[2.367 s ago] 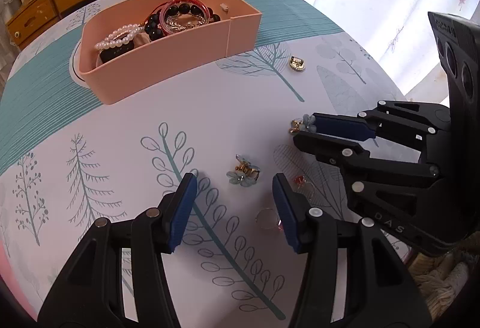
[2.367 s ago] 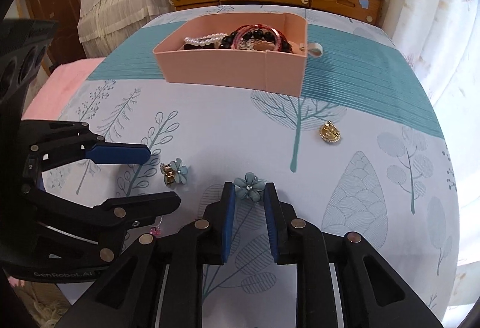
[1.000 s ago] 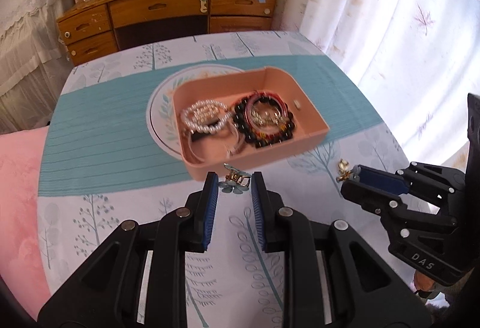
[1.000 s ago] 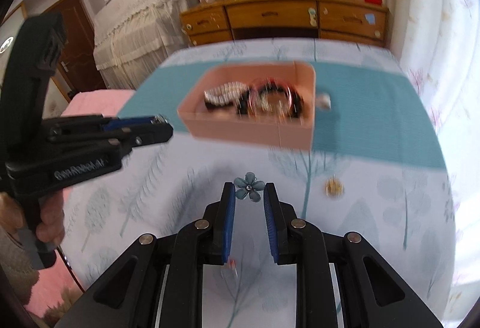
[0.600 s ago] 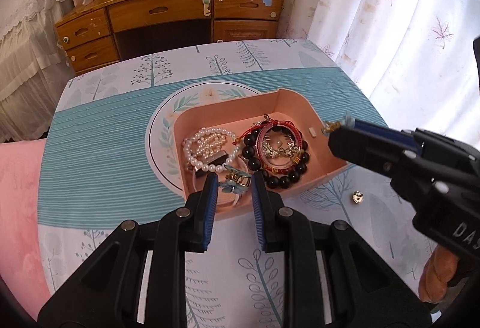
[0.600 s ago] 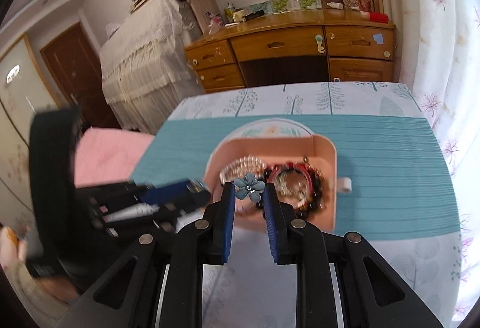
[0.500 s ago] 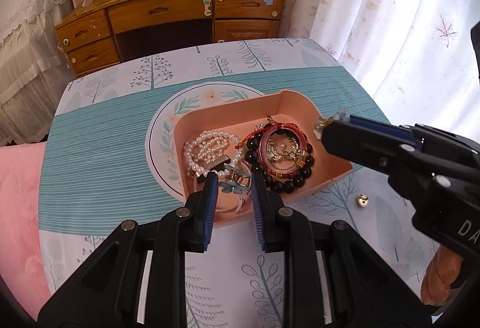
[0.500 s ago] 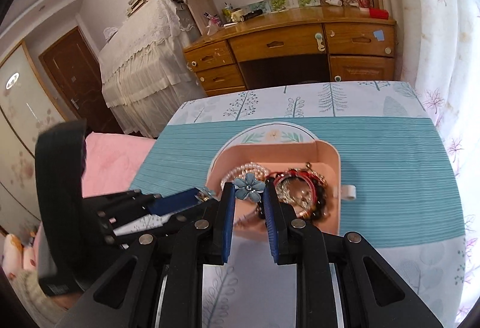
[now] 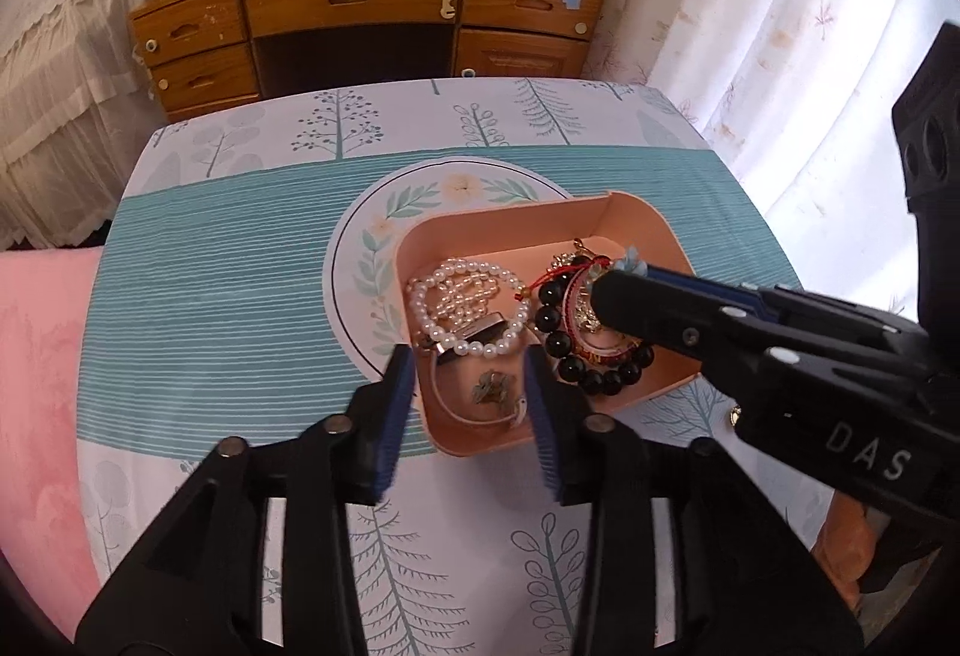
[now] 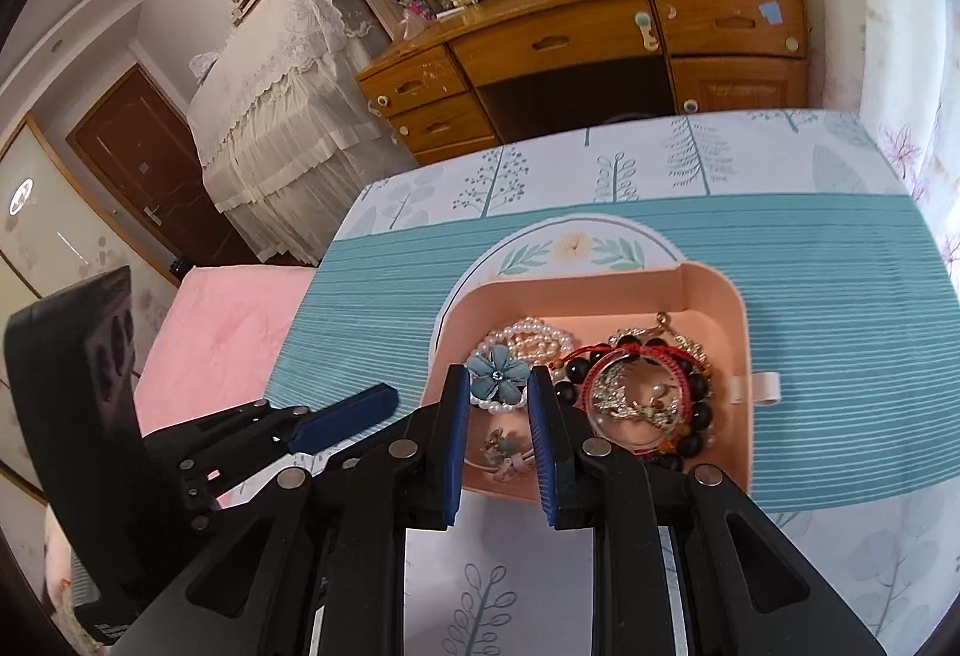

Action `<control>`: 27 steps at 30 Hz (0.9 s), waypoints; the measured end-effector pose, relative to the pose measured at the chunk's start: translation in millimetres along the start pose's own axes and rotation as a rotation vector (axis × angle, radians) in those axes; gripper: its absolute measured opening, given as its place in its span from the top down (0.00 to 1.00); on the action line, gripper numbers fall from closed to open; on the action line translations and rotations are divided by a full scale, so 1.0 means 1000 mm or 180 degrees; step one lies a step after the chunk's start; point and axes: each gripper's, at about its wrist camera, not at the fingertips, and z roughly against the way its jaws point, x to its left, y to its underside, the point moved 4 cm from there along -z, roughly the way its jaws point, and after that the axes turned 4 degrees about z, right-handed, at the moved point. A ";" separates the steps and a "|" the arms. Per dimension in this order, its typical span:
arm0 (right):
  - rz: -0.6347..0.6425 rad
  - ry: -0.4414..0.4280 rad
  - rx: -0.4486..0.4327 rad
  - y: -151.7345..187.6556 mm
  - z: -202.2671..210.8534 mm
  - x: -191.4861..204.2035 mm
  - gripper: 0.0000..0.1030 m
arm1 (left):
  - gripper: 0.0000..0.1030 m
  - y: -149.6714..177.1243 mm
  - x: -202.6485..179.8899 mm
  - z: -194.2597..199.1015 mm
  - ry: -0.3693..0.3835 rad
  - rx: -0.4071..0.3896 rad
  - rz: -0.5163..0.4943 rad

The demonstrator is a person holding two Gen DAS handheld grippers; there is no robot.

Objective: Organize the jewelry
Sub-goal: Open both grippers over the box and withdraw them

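A pink tray [image 9: 654, 235] [image 10: 746, 344] on the table holds a pearl bracelet [image 9: 462, 296], black bead and red cord bracelets [image 9: 564, 338] [image 10: 654, 386], and a small flower clip [image 9: 493, 388] [image 10: 503, 449] lying on its floor. My left gripper [image 9: 471, 386] is open and empty, hanging above that clip. My right gripper [image 10: 497, 389] is shut on a blue flower earring [image 10: 498, 373] and holds it above the tray; it also shows in the left wrist view [image 9: 624, 290].
A small gold piece [image 9: 735, 416] lies on the tablecloth right of the tray. A white tab [image 10: 756, 389] sticks out of the tray's right wall. A wooden dresser [image 9: 360, 26] stands beyond the table. A pink cushion [image 9: 36, 386] lies left.
My left gripper has opened and the flower clip it held now lies in the tray. My right gripper has moved closer over the tray, still holding the blue flower earring.
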 end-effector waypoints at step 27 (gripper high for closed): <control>0.0263 0.0251 0.0010 0.051 0.046 -0.008 0.67 | 0.60 0.051 -0.003 0.027 -0.0103 0.0101 0.0047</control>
